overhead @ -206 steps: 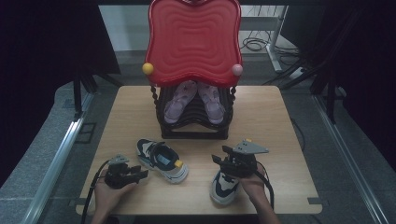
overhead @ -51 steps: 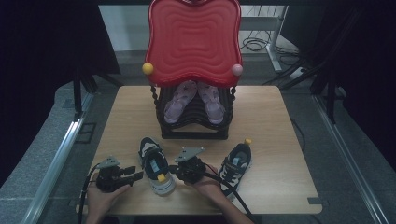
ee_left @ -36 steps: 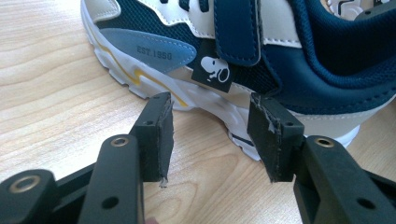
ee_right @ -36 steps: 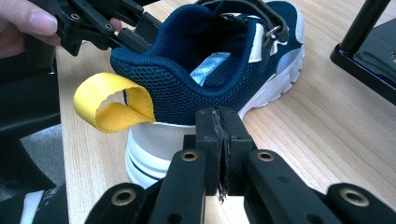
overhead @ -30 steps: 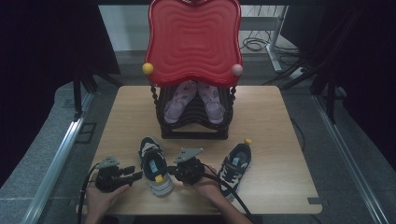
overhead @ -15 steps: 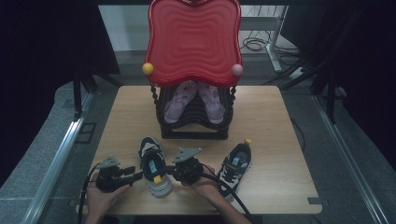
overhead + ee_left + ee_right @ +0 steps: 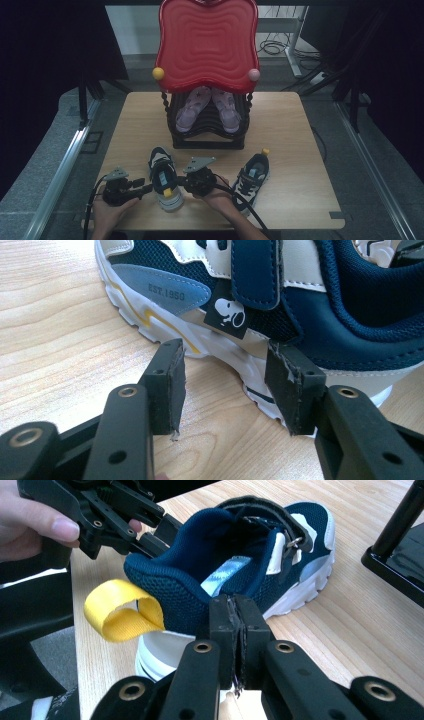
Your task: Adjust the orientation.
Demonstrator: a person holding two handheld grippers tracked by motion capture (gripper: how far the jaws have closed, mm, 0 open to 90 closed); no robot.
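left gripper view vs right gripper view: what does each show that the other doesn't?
The left gripper view alone gives the cartoon dog tag and the "EST.1959" patch on the shoe's side, with the left gripper open, jaws apart just short of the white sole.

The right gripper view alone gives the yellow heel loop, the shoe's padded opening, a black rack foot, and the right gripper shut against the heel.

Both share the navy and white shoe and the wooden table.
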